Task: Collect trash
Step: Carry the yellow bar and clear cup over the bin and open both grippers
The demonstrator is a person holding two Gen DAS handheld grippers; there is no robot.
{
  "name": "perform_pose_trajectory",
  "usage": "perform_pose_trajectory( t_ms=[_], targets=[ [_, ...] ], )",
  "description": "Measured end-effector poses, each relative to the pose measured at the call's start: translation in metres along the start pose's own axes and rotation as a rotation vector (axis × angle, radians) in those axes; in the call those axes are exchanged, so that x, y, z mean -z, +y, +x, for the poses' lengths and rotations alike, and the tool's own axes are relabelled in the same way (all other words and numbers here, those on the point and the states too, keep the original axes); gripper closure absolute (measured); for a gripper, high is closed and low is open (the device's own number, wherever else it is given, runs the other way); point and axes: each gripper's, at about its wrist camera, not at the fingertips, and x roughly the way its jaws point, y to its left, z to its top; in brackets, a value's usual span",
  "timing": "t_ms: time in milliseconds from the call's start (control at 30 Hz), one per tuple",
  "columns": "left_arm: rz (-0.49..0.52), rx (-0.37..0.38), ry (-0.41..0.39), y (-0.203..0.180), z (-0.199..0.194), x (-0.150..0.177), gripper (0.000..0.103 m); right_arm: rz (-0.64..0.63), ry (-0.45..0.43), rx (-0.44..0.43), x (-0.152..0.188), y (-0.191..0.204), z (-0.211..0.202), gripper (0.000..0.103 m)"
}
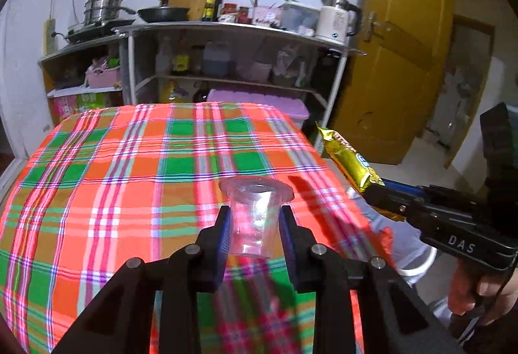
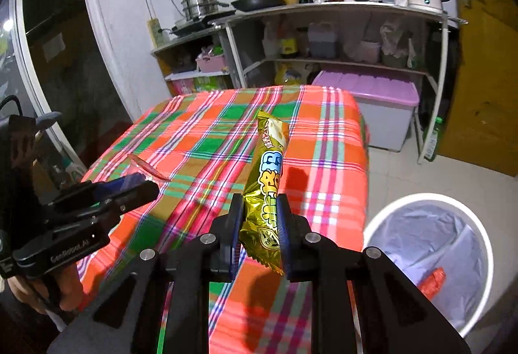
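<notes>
I am holding the clear plastic cup (image 1: 254,218) upright in the left gripper (image 1: 254,234), jaws pressing its sides, above the table (image 1: 97,176). The right gripper (image 2: 260,234) is pinching the gold snack wrapper (image 2: 267,189) by its lower end. Risks: thin cup crushing or slipping; wrapper flopping past the bin (image 2: 482,257) rim.

Black left gripper (image 1: 254,232) and right gripper (image 2: 260,234) — blue pads, silver screws, white lettering.
</notes>
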Motion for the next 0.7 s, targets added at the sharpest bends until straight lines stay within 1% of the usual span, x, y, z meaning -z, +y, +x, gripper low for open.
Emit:
perform_pose_trajectory(
  t_ms=[167, 400, 700],
  targets=[
    [0.019, 0.035, -0.023, -0.025, -0.020, 0.005, 0.073, 0.010, -0.039, 0.013, 0.010, -0.003, -0.033, 0.082],
    [0.044, 0.078, -0.046, -0.056, -0.041, 0.011, 0.073, 0.027, -0.079, 0.032, 0.022, -0.009, -0.070, 0.082],
    [0.067, 0.111, -0.062, -0.080, -0.054, 0.014, 0.073, 0.059, -0.113, 0.054, 0.034, -0.020, -0.098, 0.082]
  ],
)
